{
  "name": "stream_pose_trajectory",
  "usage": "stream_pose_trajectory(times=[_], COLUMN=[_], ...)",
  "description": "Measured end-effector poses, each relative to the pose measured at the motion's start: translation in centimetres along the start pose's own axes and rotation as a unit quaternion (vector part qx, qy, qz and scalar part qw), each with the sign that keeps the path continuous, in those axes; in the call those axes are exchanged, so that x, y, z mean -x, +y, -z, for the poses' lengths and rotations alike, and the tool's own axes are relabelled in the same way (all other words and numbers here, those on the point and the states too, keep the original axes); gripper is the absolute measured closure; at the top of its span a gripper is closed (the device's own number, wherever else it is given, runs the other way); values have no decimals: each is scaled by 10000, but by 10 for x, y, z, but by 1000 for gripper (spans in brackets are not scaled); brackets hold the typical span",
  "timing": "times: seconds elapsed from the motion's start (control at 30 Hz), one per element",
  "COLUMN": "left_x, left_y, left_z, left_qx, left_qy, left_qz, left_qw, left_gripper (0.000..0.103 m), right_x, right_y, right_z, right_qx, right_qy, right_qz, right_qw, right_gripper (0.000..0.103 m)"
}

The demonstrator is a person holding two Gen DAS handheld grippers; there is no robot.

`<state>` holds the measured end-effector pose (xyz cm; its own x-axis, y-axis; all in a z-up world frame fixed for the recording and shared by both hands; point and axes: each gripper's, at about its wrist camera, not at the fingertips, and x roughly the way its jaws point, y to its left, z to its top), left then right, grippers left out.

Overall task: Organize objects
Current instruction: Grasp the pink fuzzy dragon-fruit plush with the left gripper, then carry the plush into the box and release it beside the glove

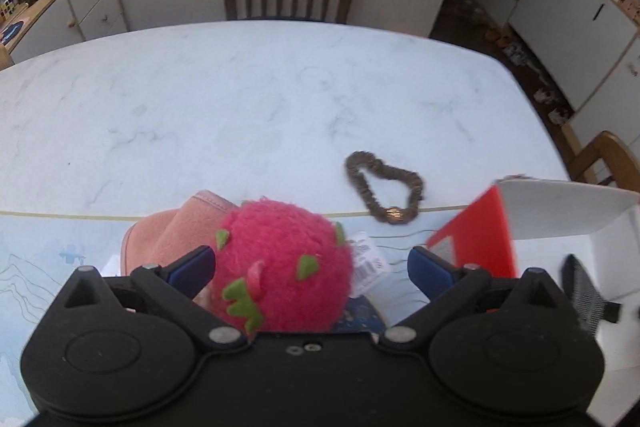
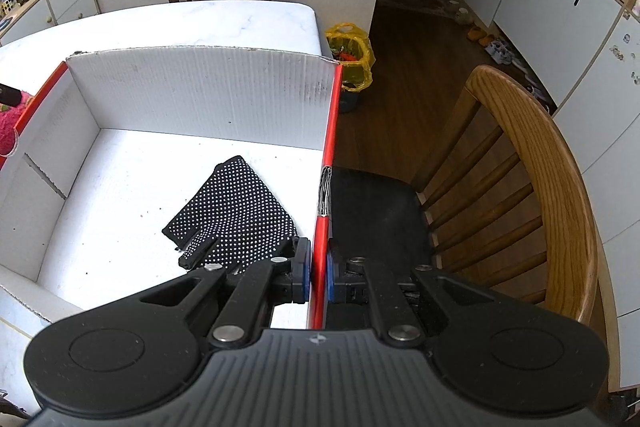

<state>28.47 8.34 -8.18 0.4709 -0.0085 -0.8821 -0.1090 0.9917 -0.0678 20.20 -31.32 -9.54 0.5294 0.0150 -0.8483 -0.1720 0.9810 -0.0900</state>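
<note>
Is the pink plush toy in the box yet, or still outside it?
Outside. The pink plush toy sits on the table between the open left gripper fingers, beside the box; only a glove lies inside.

The plush ball [image 1: 280, 267] is bright pink with small green patches. The pouch [image 1: 168, 239] behind it is dusty pink. The hair tie [image 1: 384, 187] is brown with a gold-coloured clasp. The table [image 1: 240, 99] is white with faint grey marble veining. The box [image 2: 200, 91] is white inside and red outside, with a red rim. The glove [image 2: 236, 211] in it is black with a regular pattern of white dots. Both grippers are black with blue finger pads [image 2: 306, 269]. The chair [image 2: 532, 163] is honey-brown wood with a black seat.
</note>
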Motion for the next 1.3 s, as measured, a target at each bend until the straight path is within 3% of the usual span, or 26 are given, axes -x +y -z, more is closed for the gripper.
stream_pose_trajectory(times=[0.37, 0.43, 0.63, 0.93, 1.3], left_x=[-28, -27, -21, 19, 85], left_y=[-1, -1, 1, 1, -25], left_z=[7, 7, 5, 2, 2], left_qx=[-115, -128, -118, 24, -108], left_qy=[126, 128, 111, -141, -484], left_qz=[-412, -488, -456, -266, 93], left_qw=[9990, 9986, 9988, 9995, 9987], left_gripper=[4, 16, 31, 32, 32], right_x=[-1, -1, -2, -2, -1], right_y=[1, 1, 1, 1, -2], right_z=[-1, -1, -1, 1, 4], right_qx=[7, 3, 2, 40, 8], right_qy=[32, 32, 36, -4, -49], right_qz=[45, 44, 47, 14, -49], right_qw=[10000, 10000, 10000, 10000, 10000], right_gripper=[96, 96, 96, 96, 96])
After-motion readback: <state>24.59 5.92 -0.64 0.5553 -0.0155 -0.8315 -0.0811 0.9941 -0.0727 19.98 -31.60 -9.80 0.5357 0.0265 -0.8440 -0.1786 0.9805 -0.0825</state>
